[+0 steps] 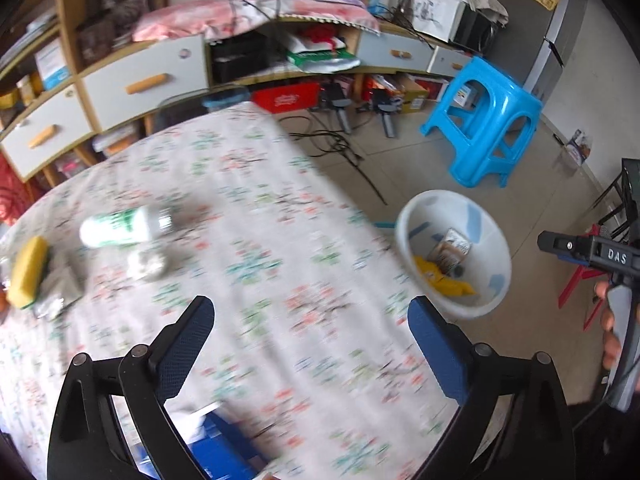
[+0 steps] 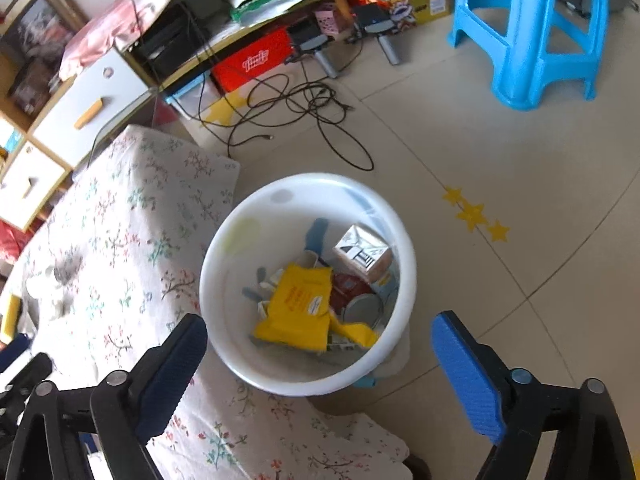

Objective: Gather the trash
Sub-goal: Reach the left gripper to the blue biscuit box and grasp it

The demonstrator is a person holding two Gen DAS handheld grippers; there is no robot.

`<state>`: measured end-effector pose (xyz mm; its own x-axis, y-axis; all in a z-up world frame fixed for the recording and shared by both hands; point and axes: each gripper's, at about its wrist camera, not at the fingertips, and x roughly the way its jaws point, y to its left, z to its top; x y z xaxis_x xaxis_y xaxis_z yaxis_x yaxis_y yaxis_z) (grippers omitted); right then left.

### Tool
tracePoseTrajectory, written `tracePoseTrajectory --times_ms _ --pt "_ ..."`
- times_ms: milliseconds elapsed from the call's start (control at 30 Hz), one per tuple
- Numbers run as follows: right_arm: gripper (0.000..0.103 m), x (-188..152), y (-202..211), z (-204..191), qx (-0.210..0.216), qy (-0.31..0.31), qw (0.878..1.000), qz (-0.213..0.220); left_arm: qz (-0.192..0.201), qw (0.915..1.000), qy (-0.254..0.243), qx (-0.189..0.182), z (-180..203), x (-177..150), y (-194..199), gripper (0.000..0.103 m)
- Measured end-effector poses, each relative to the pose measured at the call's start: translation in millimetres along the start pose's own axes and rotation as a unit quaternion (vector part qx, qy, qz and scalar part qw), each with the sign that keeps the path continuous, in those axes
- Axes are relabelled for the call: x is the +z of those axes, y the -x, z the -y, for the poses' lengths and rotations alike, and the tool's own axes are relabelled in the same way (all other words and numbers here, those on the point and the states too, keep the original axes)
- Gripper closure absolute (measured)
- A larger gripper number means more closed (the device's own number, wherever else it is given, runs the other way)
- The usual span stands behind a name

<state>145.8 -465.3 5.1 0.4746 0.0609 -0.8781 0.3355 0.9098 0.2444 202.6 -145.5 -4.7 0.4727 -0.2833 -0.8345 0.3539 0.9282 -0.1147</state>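
A white bin (image 2: 402, 300) stands on the floor beside the table; it also shows in the left wrist view (image 1: 502, 276). It holds a yellow packet (image 2: 300, 304), a small carton (image 2: 362, 254) and other trash. On the floral tablecloth (image 1: 248, 240) lie a green-and-white plastic bottle (image 1: 120, 226), a crumpled wad (image 1: 146, 264), a yellow sponge (image 1: 26, 270) and grey wrappers (image 1: 58, 292). My left gripper (image 1: 310, 344) is open and empty above the table. My right gripper (image 2: 320, 364) is open and empty above the bin; it shows at the right edge of the left wrist view (image 1: 588, 252).
A blue plastic stool (image 2: 536, 28) stands on the tiled floor beyond the bin. Black cables (image 2: 296, 108) lie on the floor near a cluttered shelf unit with drawers (image 1: 132, 80). A blue box (image 1: 224, 444) lies at the table's near edge.
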Motion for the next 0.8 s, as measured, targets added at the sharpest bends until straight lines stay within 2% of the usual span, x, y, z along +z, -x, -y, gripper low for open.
tracePoseTrajectory --times_ms 67,133,267,467,600,733,800 --pt "0.008 -5 0 -12 0.000 0.015 1.000 -0.001 0.003 1.0000 0.002 0.006 -16 -11 11 0.000" --pt "0.004 -10 -1 -23 0.001 0.030 1.000 -0.004 0.003 0.9999 0.004 0.011 -30 -21 19 0.000" --pt "0.002 -22 -4 -48 0.004 0.067 0.998 -0.009 -0.010 0.9999 0.004 0.011 -60 -46 26 0.000" --pt "0.002 -44 -14 -83 0.013 0.110 0.993 -0.031 -0.061 0.9966 -0.051 -0.019 -79 -82 17 0.000" --pt "0.002 -55 -25 -90 0.018 0.111 0.992 -0.052 -0.094 0.9910 -0.094 -0.021 -80 -102 3 0.000" --pt "0.002 -61 -35 -91 0.018 0.104 0.992 -0.070 -0.121 0.9853 -0.116 -0.035 -80 -116 -7 0.000" --pt "0.002 -63 -39 -92 0.010 0.105 0.992 -0.075 -0.133 0.9822 -0.129 -0.030 -79 -121 -11 0.000"
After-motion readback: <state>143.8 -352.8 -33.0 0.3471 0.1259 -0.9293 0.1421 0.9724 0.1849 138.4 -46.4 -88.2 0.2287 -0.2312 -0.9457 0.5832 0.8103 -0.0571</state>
